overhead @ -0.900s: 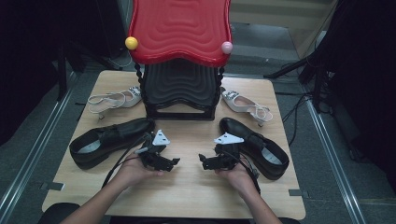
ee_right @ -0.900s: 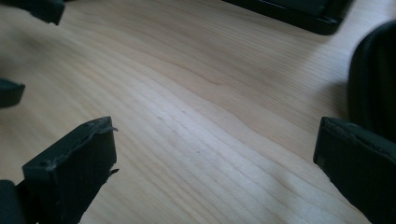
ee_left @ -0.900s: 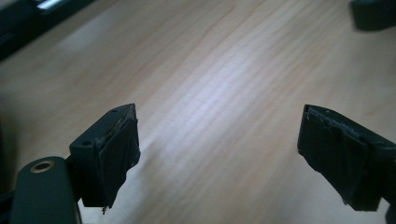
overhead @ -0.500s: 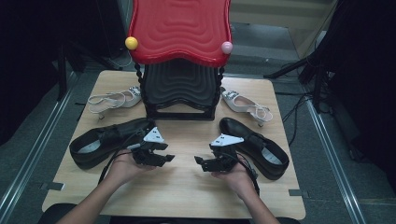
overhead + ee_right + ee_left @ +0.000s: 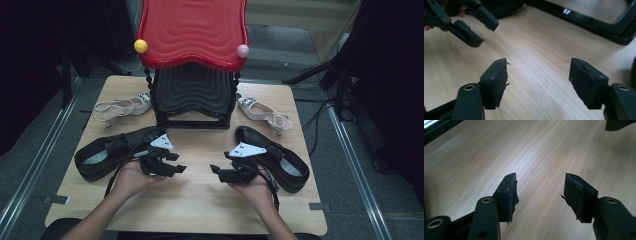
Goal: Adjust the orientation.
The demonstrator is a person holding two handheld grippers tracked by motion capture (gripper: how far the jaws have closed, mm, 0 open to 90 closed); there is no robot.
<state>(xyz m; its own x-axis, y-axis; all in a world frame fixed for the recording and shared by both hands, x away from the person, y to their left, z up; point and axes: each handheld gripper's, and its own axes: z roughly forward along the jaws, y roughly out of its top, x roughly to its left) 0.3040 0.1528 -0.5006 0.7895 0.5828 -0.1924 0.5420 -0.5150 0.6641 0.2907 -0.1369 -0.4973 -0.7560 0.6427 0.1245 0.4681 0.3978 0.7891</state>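
Note:
My left gripper (image 5: 179, 169) is held low over the wooden table (image 5: 200, 210), just right of a black shoe (image 5: 107, 150), and points right. In the left gripper view its jaws (image 5: 540, 187) stand open over bare wood. My right gripper (image 5: 215, 170) sits beside the other black shoe (image 5: 280, 157) and points left, tip to tip with the left one. It is open (image 5: 539, 75) with nothing between its pads. The right gripper view also catches the left gripper (image 5: 474, 25) at top left.
A rack with a red wavy top (image 5: 192, 30) and a black lower shelf (image 5: 192, 92) stands at the back middle; its base frame (image 5: 599, 25) shows close ahead. A silver sandal (image 5: 122, 106) lies left of it and another (image 5: 262, 112) right of it.
Both hands have shifted only slightly over the table front. The jaws stay open and nothing has been taken hold of.

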